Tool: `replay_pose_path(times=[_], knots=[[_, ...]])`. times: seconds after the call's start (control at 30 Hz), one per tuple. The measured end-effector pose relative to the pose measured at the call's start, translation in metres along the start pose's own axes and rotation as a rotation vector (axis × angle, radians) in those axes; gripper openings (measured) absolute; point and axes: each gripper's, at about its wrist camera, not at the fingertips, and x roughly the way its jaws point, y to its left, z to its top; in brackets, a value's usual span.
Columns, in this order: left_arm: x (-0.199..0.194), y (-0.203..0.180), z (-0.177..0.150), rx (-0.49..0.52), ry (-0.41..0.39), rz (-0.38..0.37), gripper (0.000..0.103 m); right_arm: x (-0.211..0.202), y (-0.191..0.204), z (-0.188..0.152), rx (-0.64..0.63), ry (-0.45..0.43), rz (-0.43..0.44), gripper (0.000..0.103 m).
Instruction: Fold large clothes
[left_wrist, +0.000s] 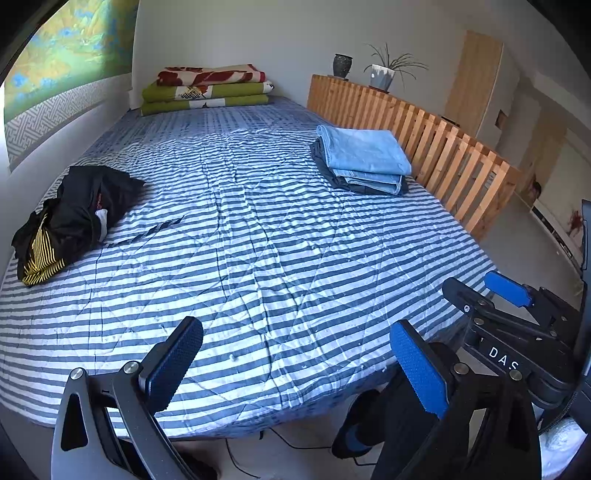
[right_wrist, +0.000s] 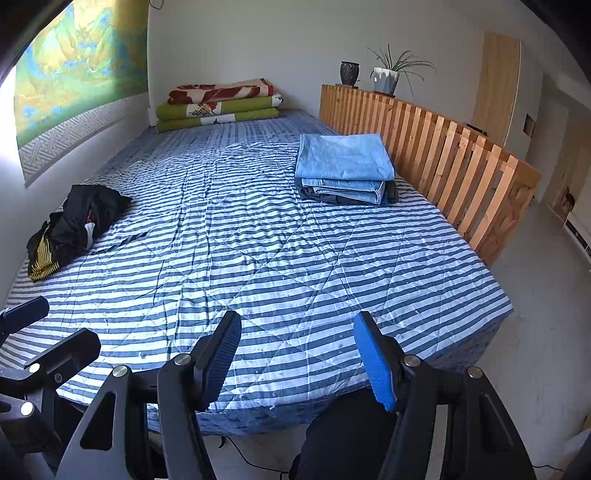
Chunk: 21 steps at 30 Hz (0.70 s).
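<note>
Quilted striped bedspread (left_wrist: 258, 229), crumpled black garment (left_wrist: 74, 214)

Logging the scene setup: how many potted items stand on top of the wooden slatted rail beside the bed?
2. A dark vase stands at the rail's far end near the wall; a white pot with a spiky green plant stands just to its right. None seem hidden.

a striped quilt (right_wrist: 295, 258) covers the bed. folded green and red blankets (right_wrist: 219, 105) sit at its far end by the wall. a dark vase (right_wrist: 349, 73) and potted plant (right_wrist: 388, 75) top the slatted wooden rail (right_wrist: 443, 155).
</note>
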Motion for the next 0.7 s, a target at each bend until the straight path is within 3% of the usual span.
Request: replay_pose_path(times=[0.7], knots=[[0.0043, 0.003, -0.0025, -0.005, 0.004, 0.012, 0.103, 0.004, 0.0046, -0.0043, 0.005, 0.019, 0.005, 0.059]])
